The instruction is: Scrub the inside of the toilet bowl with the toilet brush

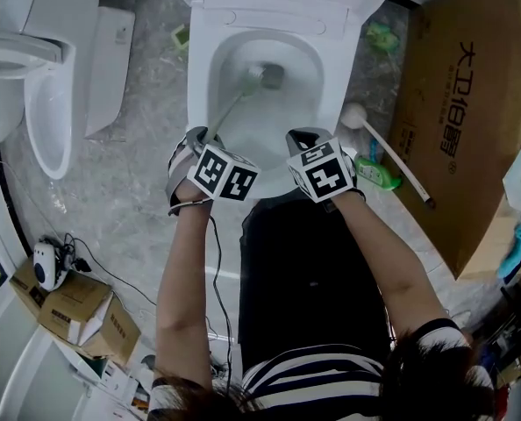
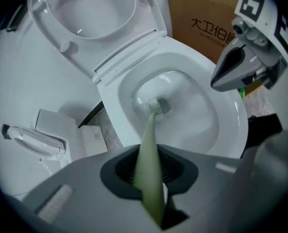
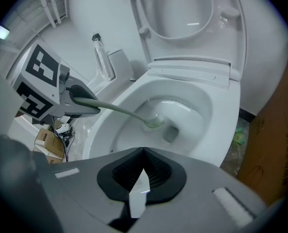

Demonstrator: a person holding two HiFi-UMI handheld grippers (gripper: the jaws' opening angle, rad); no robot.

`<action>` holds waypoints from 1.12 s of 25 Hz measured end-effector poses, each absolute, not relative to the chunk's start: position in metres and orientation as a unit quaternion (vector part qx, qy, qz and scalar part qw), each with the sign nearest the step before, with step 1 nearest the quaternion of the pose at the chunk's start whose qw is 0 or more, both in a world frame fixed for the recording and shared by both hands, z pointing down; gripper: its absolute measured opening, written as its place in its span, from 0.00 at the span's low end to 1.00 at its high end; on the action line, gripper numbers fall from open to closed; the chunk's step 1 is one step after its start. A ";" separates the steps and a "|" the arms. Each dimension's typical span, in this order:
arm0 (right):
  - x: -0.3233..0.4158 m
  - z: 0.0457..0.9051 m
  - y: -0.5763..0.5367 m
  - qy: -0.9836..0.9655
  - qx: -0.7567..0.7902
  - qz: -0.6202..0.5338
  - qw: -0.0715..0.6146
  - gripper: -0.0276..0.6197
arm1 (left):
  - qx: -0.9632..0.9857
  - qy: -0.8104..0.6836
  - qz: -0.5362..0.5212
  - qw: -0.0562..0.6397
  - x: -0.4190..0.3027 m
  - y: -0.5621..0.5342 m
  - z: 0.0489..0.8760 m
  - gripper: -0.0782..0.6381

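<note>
My left gripper [image 1: 199,139] is clenched on the pale green handle of the brush [image 1: 234,103]. The handle runs from it toward 1 o'clock, down into the bowl [image 1: 210,77]. The brush head rests against the bottom, beside the drain opening. My right gripper [image 1: 306,137] is at 3 o'clock of the left one, over the front rim, with its jaws closed on nothing.
</note>
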State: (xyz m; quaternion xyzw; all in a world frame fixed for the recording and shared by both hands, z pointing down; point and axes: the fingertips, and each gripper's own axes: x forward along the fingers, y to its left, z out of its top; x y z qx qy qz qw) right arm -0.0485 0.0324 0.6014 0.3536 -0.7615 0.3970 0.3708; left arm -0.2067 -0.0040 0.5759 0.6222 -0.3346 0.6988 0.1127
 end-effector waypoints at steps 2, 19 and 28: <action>-0.049 0.600 0.035 -0.762 0.354 0.396 0.371 0.04 | 0.618 -0.329 0.705 0.116 -0.210 0.003 0.576 0.11; -0.036 0.595 0.051 -0.758 0.358 0.404 0.367 0.04 | 0.613 -0.278 0.716 0.182 -0.202 0.059 0.584 0.11; -0.025 0.595 0.055 -0.754 0.363 0.411 0.362 0.04 | 0.621 -0.270 0.706 0.207 -0.182 0.068 0.588 0.11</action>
